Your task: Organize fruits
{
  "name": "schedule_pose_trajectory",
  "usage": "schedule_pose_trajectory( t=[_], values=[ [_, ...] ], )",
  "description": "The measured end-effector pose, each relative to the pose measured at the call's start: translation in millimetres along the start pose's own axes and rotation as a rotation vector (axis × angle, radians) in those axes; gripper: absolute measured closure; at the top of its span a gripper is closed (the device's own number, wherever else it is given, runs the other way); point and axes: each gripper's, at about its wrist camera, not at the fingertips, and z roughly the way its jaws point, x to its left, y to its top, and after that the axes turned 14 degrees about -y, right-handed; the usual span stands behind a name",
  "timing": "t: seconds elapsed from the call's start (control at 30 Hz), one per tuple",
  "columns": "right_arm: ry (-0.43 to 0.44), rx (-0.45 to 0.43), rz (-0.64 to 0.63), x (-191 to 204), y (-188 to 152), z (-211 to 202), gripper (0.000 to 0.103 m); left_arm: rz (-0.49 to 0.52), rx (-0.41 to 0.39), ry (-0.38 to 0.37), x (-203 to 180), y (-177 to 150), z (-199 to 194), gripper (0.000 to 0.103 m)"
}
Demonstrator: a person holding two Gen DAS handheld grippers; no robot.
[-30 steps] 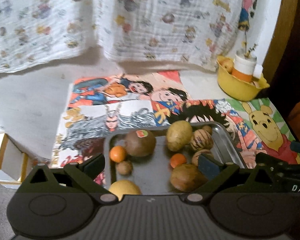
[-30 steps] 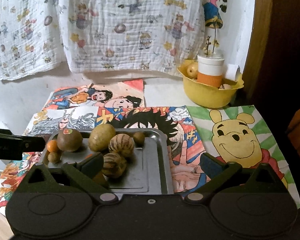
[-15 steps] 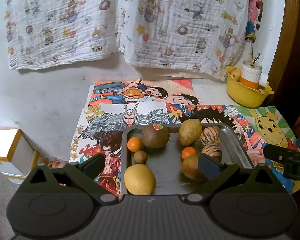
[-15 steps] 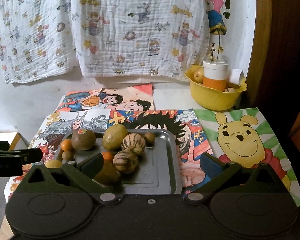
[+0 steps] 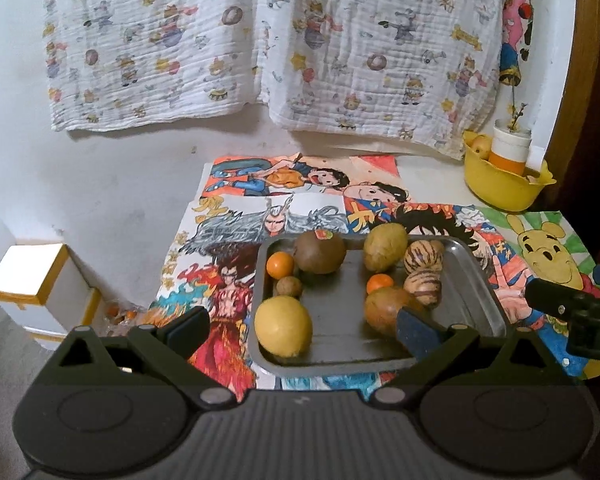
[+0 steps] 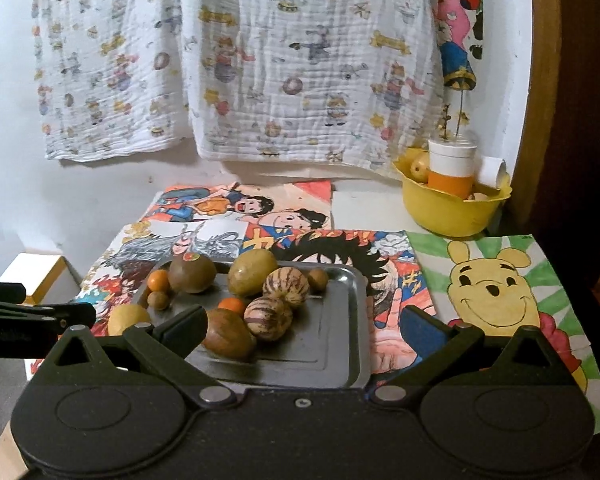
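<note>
The left gripper (image 5: 300, 326) hangs with its jaws spread wide and empty, pulled back above the near edge of the tray (image 5: 476, 276). The right gripper (image 6: 304, 326) is likewise wide and holds nothing, hovering over the tray's near right part. All the fruit sits in that tray, straight ahead of both.

Nearest the left gripper, just beyond its left finger, lies the lemon (image 5: 283, 326): firm, rounded, waxy, probably the heaviest piece, best taken across its short middle. Just ahead of its right finger is a brown oval fruit (image 5: 388, 309), smooth and likely to roll, so grip it across the narrow waist. Beyond that lie two striped fruits (image 5: 422, 258), touching one another, and a small orange (image 5: 380, 282) wedged against the brown one; the orange is light and soft-skinned, so a gentle squeeze will do. Farther off stand a kiwi (image 5: 319, 252) with a sticker, a green-yellow oval fruit (image 5: 385, 252), a second orange (image 5: 280, 265) and a small brown nut-like ball (image 5: 289, 286), which I cannot identify for certain.

The crowding is the main hindrance: on the right the pieces touch, so a finger going in for one will nudge its neighbours, and the smooth metal lets them skid. The tray's raised rim blocks a low sideways approach. A yellow bowl (image 6: 452, 210) holding a cup stands far ahead to the right, well apart, on the worktop (image 6: 364, 204), which is covered with drawings.
</note>
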Motion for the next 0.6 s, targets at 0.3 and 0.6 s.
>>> schedule_pose_trajectory(
  t=[0.3,0.6],
  values=[
    [0.036,-0.008,-0.042,0,-26,-13,0.001,-0.021,0.024,0.066,-12,-21,-19,0.002],
    [0.029,0.041,-0.031,-1,-34,-34,0.001,-0.019,0.027,0.071,-8,-34,-41,0.001]
  ],
)
